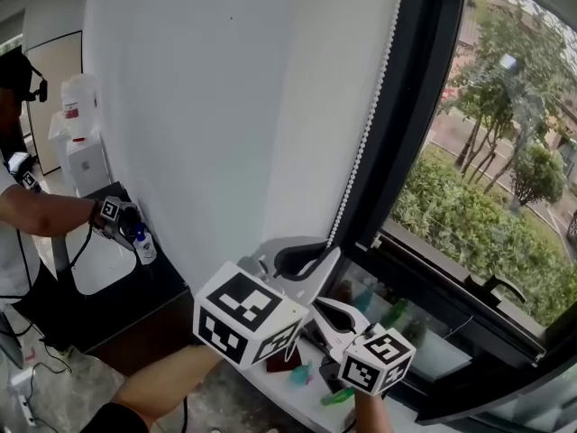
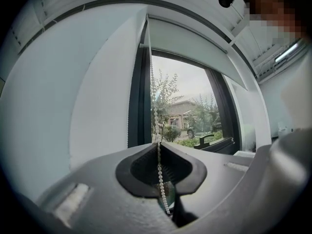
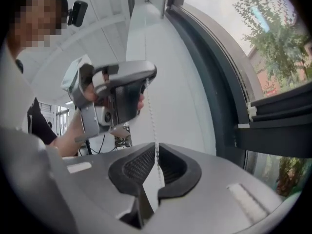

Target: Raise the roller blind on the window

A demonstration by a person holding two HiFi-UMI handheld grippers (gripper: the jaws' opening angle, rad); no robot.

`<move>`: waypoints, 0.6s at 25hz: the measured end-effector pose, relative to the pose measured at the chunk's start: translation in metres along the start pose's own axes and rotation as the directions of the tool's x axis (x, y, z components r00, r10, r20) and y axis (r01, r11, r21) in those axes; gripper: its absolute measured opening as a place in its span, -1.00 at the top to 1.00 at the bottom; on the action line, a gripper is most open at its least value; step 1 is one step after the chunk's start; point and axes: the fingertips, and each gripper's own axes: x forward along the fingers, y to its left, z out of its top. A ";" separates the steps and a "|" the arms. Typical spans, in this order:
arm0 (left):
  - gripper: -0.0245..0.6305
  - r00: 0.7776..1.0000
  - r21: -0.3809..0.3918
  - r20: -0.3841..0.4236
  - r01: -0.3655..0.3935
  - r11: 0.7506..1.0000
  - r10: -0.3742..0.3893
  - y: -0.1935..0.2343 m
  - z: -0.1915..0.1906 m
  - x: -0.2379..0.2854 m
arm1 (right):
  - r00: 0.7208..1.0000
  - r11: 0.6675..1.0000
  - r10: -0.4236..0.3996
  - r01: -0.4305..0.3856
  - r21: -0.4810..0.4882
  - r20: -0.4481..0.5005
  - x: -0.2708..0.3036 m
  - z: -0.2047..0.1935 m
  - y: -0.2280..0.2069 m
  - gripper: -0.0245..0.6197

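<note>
The white roller blind hangs beside the dark window frame. Its bead chain runs down along the blind's edge. My left gripper is shut on the chain where the chain ends in the head view. Just below it and nearer to me, my right gripper grips the same chain. In the left gripper view the chain drops straight between the closed tips of the left gripper. In the right gripper view the chain comes down from the left gripper into the right gripper.
A second person stands at the far left holding a gripper and a small bottle. A white appliance stands behind. Small items lie on the sill under my hands. A window handle sticks out at the right.
</note>
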 end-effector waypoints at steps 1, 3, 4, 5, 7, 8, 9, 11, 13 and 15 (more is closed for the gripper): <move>0.85 1.000 -0.008 -0.012 0.003 1.000 -0.003 0.001 -0.006 0.000 | 0.999 0.999 0.016 -0.018 0.039 0.038 -0.005 0.009 0.000 0.81; 0.85 0.999 -0.015 -0.033 0.006 1.000 -0.006 0.000 -0.019 -0.001 | 0.989 0.990 0.031 -0.050 0.128 0.147 -0.017 0.037 -0.003 0.77; 0.85 0.999 -0.016 -0.044 0.007 1.000 -0.008 -0.001 -0.025 -0.002 | 0.981 0.986 0.024 -0.055 0.155 0.195 -0.023 0.051 -0.007 0.76; 0.85 0.999 -0.018 -0.054 0.008 1.000 -0.009 -0.002 -0.032 -0.003 | 0.973 0.985 0.013 -0.053 0.165 0.231 -0.028 0.064 -0.010 0.76; 0.85 0.997 -0.030 -0.073 0.010 1.000 -0.013 -0.004 -0.046 -0.005 | 0.962 0.988 0.002 -0.044 0.146 0.272 -0.034 0.086 -0.013 0.76; 0.85 0.997 -0.039 -0.082 0.011 0.999 -0.014 -0.005 -0.053 -0.006 | 0.958 0.991 0.007 -0.045 0.126 0.285 -0.035 0.096 -0.010 0.76; 0.85 0.996 -0.049 -0.092 0.012 0.999 -0.016 -0.006 -0.060 -0.007 | 0.955 0.993 0.018 -0.051 0.104 0.295 -0.036 0.106 -0.006 0.76; 0.85 0.993 -0.066 -0.115 0.012 0.998 -0.019 -0.009 -0.074 -0.010 | 0.950 0.996 0.049 -0.070 0.058 0.307 -0.034 0.123 0.004 0.75; 0.85 0.990 -0.073 -0.139 0.012 0.997 -0.022 -0.011 -0.087 -0.011 | 0.950 0.996 0.078 -0.088 0.019 0.304 -0.028 0.135 0.013 0.74; 0.85 0.987 -0.071 -0.160 0.008 0.997 -0.020 -0.012 -0.099 -0.011 | 0.953 0.995 0.099 -0.100 -0.014 0.287 -0.021 0.141 0.021 0.73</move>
